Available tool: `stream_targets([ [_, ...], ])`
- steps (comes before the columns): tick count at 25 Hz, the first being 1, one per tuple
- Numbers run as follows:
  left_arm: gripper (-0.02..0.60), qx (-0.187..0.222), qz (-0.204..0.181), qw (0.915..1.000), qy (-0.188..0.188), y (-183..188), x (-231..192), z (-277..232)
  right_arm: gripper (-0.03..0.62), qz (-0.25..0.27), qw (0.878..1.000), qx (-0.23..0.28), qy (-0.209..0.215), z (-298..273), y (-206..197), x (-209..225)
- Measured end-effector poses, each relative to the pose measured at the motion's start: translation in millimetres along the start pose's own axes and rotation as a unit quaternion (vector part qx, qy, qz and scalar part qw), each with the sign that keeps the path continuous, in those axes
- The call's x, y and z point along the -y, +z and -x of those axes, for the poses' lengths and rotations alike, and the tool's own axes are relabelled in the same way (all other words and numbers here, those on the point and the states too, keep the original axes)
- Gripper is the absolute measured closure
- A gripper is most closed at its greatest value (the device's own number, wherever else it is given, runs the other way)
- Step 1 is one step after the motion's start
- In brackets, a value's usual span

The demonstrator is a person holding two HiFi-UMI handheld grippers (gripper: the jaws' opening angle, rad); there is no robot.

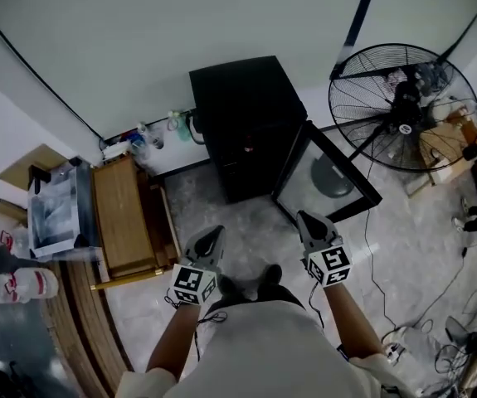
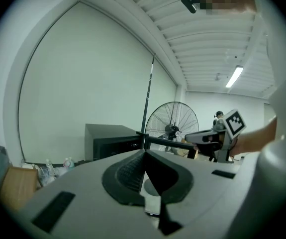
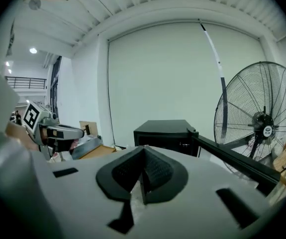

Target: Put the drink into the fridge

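The black fridge (image 1: 246,123) stands against the wall with its glass door (image 1: 325,179) swung open toward me. My left gripper (image 1: 211,237) and right gripper (image 1: 307,220) hover side by side above the floor in front of it. Both are shut with nothing between the fingers. In the left gripper view the closed left gripper (image 2: 143,153) points at the fridge (image 2: 108,139). The right gripper (image 3: 143,151) faces the fridge (image 3: 165,132) too. Small bottles (image 1: 148,136) stand on the floor left of the fridge. White bottles with red labels (image 1: 18,284) sit on a dark table at lower left.
A large floor fan (image 1: 404,106) stands right of the fridge, with cables across the floor at lower right. A wooden crate (image 1: 126,218) and a clear plastic box (image 1: 55,210) lie to the left. My feet (image 1: 246,287) are on the marble floor.
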State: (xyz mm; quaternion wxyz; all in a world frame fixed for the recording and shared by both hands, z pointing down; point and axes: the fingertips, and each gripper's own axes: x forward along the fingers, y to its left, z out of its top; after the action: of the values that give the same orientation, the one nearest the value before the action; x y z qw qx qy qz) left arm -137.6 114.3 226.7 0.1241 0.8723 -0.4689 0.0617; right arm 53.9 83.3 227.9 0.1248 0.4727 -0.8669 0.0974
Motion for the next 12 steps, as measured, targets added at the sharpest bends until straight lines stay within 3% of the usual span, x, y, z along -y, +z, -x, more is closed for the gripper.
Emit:
stream_targets([
  [12, 0.572, 0.006, -0.018, 0.9998, -0.004, 29, -9, 37, 0.594, 0.023, 0.999, 0.016, -0.020, 28, 30, -17],
])
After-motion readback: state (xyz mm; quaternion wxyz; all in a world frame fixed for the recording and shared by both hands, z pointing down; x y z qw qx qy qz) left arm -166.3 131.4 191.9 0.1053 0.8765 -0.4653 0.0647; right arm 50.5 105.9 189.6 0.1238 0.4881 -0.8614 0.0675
